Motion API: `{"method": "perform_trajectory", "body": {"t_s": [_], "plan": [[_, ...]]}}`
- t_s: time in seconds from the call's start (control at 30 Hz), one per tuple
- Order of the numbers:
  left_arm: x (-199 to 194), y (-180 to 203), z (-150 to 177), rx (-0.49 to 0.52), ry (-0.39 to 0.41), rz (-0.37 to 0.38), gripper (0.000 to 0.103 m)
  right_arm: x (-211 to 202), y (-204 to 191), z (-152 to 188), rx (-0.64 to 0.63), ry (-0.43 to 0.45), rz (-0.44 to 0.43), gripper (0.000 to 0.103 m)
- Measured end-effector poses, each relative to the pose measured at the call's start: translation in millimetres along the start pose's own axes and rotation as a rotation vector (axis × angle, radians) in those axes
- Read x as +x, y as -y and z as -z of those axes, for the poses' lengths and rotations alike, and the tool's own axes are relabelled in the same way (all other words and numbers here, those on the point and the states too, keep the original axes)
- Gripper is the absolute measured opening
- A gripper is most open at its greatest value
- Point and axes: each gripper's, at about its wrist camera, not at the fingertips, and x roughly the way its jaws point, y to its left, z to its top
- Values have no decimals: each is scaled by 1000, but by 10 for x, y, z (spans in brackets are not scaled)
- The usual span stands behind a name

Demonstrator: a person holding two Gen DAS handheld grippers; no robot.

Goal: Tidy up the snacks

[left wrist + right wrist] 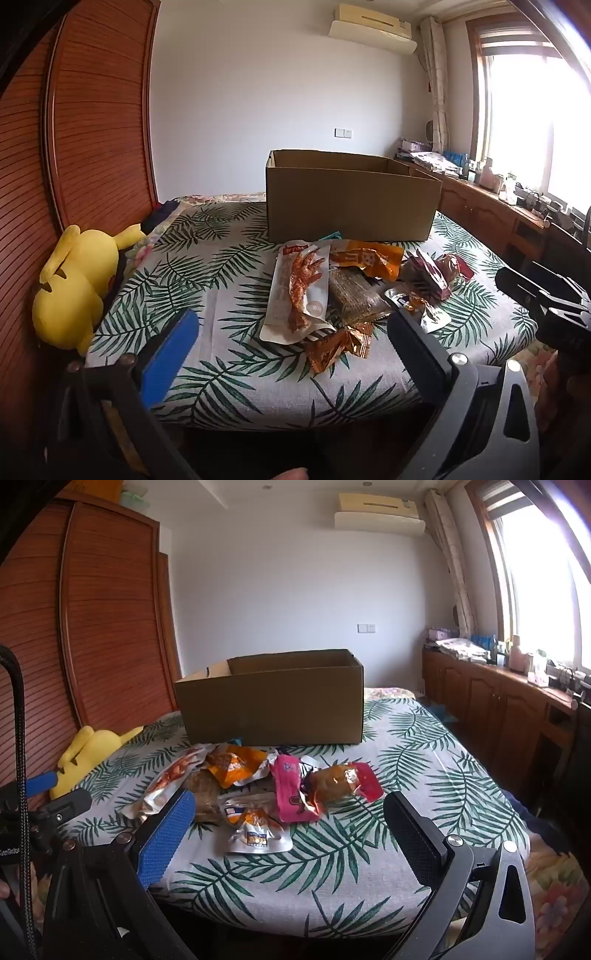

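The left gripper [291,354] and right gripper [290,836] both stand spread wide, holding nothing. Beyond them, snack packets [258,790] lie heaped on the leaf-print bedcover [406,775], partly hiding one another, before the cardboard box [351,203], whose inside is unseen.

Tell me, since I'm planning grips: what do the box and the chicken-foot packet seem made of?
Box: looks like matte brown corrugated cardboard, with a fluted top edge. Chicken-foot packet: apparently glossy plastic film, clear window, crinkled sealed edges.
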Motion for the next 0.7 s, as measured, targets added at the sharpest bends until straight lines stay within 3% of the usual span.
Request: {"method": "perform_trajectory", "body": {"t_s": [0.7], "plan": [[-30, -6, -28, 0, 9, -1, 103, -19, 2, 9, -8, 3, 6, 103]]}}
